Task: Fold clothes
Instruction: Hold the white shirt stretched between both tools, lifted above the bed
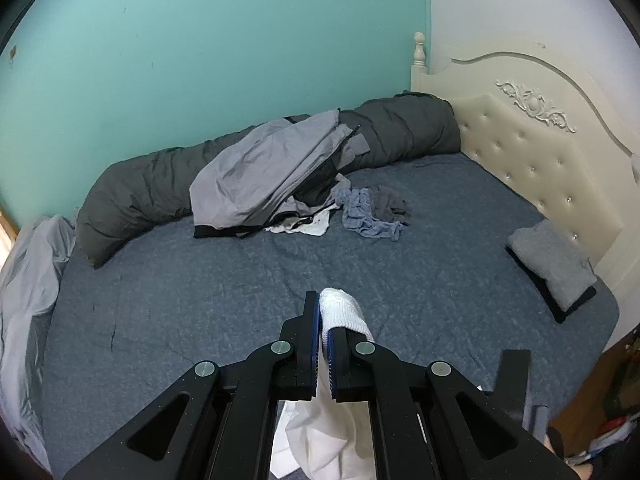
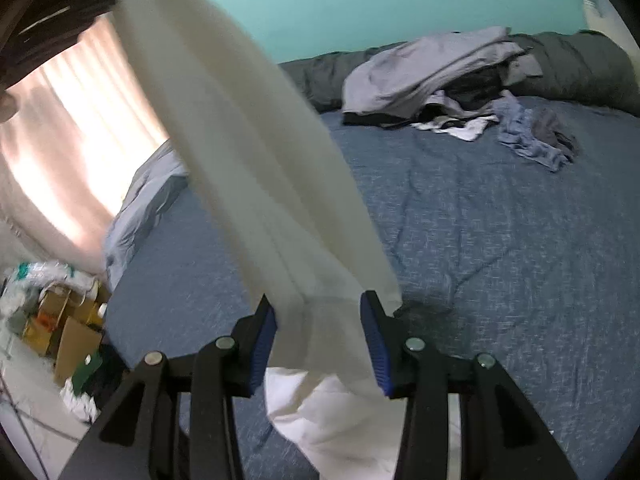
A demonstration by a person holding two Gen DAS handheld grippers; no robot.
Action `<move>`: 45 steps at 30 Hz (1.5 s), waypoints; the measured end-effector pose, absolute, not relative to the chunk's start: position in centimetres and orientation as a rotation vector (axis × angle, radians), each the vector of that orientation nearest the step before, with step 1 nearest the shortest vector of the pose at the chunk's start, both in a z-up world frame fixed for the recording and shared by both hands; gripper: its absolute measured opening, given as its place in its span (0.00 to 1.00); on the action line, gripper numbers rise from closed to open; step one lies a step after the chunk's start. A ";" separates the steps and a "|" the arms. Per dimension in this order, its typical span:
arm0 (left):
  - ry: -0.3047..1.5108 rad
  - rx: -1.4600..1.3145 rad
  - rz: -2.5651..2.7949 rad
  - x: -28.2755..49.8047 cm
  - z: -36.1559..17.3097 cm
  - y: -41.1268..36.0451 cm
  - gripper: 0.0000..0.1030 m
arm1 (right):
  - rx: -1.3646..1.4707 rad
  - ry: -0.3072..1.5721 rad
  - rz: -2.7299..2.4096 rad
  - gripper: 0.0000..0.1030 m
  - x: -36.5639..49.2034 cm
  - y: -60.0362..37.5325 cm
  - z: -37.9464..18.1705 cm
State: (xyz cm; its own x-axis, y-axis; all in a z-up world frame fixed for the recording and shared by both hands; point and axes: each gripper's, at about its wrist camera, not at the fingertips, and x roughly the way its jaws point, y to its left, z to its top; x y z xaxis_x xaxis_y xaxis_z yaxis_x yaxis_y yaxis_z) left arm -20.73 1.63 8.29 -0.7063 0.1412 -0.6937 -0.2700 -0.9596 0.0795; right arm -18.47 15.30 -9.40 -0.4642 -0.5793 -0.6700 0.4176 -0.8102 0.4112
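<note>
A white garment (image 1: 343, 312) is pinched in my left gripper (image 1: 323, 316), which is shut on it; a bunched fold pokes out over the fingertips and the rest hangs down below the jaws. In the right wrist view the same white garment (image 2: 240, 140) stretches as a long band from the upper left down between the fingers of my right gripper (image 2: 319, 312). That gripper's blue pads (image 2: 266, 332) stand wide apart, so it is open around the cloth. More white fabric sags beneath it onto the blue bedsheet (image 2: 500, 280).
A heap of unfolded grey, black, white and blue clothes (image 1: 280, 184) lies at the back against a rolled dark duvet (image 1: 404, 132). A folded grey item (image 1: 552, 264) sits by the cream headboard (image 1: 528, 148). A light grey cloth (image 1: 28, 280) drapes the bed's left edge. Boxes (image 2: 68, 332) crowd the floor.
</note>
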 end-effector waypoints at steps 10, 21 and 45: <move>0.221 -1.045 2.681 -19.6 8.5 1.4 0.03 | 1.131 -0.246 -2.369 0.41 -19.4 15.2 -10.2; 0.223 -1.026 2.693 -19.1 8.9 0.4 0.03 | 1.057 -0.189 -2.304 0.03 -19.1 13.7 -10.0; 0.114 -0.637 2.881 -12.6 21.0 -4.6 0.03 | 0.390 0.037 -2.719 0.02 -13.3 22.9 20.4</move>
